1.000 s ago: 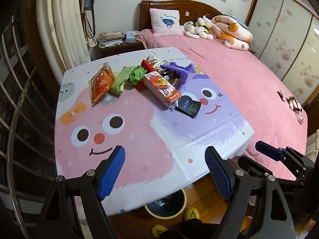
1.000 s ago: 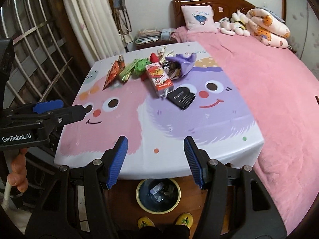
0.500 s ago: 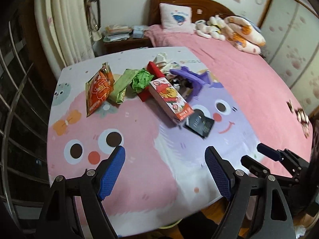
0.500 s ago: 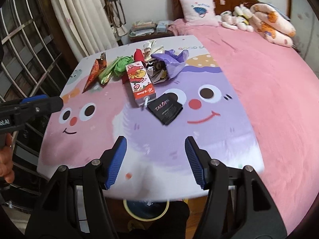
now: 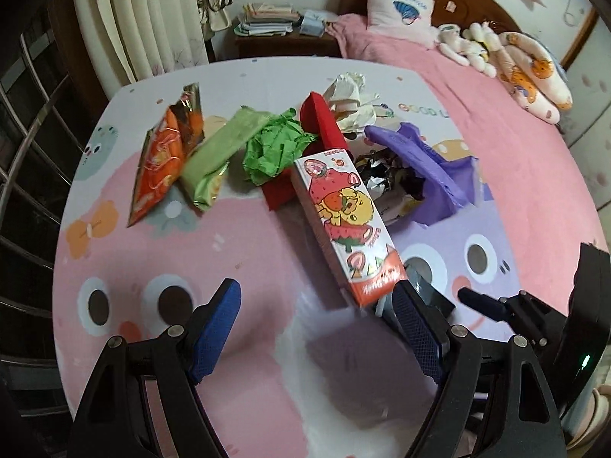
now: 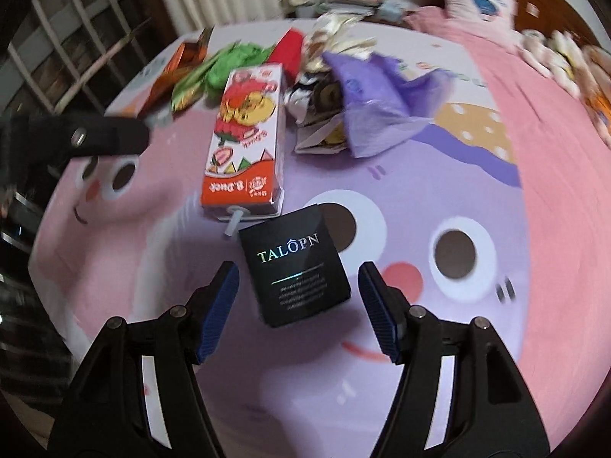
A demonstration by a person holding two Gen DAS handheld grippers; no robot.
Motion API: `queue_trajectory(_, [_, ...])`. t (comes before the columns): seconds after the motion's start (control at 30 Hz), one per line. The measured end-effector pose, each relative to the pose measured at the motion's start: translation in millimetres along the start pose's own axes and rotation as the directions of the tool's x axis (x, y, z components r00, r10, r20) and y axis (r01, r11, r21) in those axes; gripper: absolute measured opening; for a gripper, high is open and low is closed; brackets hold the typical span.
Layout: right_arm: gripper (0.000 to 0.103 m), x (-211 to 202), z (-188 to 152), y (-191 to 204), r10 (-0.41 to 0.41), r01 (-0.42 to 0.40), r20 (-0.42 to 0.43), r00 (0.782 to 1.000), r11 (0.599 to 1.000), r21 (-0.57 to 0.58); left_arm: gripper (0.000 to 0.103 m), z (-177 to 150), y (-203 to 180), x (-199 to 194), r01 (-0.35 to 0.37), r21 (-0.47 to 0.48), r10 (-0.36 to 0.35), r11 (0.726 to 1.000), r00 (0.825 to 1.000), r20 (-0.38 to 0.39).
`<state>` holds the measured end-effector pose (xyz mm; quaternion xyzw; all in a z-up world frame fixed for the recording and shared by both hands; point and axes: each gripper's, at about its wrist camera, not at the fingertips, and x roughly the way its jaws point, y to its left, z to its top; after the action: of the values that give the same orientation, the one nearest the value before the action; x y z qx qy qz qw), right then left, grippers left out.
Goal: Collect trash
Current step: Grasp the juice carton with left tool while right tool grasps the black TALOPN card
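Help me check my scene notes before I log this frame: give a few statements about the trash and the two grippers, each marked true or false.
1. The right gripper is open, its fingers either side of the black box. True.
2. The left gripper is shut on the strawberry carton. False: it is open and holds nothing.
3. The strawberry carton lies flat on the table. True.
4. The crumpled green paper sits inside the purple bag. False: it lies left of the carton, apart from the bag.
5. A white straw sticks out of the carton's near end. True.
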<state>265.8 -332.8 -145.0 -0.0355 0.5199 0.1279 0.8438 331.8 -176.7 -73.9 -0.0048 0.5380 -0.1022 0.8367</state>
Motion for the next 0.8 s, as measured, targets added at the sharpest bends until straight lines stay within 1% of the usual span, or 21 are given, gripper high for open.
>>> queue_trajectory(0.17, [0.063, 26, 2, 2, 0.018, -0.020, -0.028, 0.999, 0.995, -0.097, 0.083, 11, -9, 26, -0.022, -0.023, 0.021, 0.999, 0.999, -0.033])
queue_trajectory(0.33, [0.063, 37, 0, 8, -0.010, 0.006, -0.019, 1.000, 0.979, -0.202, 0.083, 17, -14, 39, -0.040, -0.039, 0.038, 0.998, 0.998, -0.049])
queue_trajectory(0.43, [0.056, 39, 0, 7, -0.012, 0.010, -0.008, 1.000, 0.970, -0.243, 0.083, 20, -16, 44, -0.042, -0.048, 0.039, 0.998, 0.997, -0.059])
queue_trajectory(0.53, [0.056, 42, 2, -3, -0.018, 0.016, -0.009, 1.000, 0.974, -0.225, 0.083, 22, -17, 49, -0.044, -0.053, 0.040, 0.998, 0.997, -0.069])
queue_trajectory(0.67, [0.055, 45, 7, -29, -0.038, 0.036, -0.010, 0.999, 0.989, -0.147, 0.083, 25, -20, 56, -0.040, -0.058, 0.035, 0.998, 0.996, -0.086])
queue_trajectory(0.8, [0.055, 47, 13, -53, -0.054, 0.053, -0.013, 0.998, 0.995, -0.085, 0.083, 31, -26, 72, -0.043, -0.068, 0.035, 0.997, 0.993, -0.113])
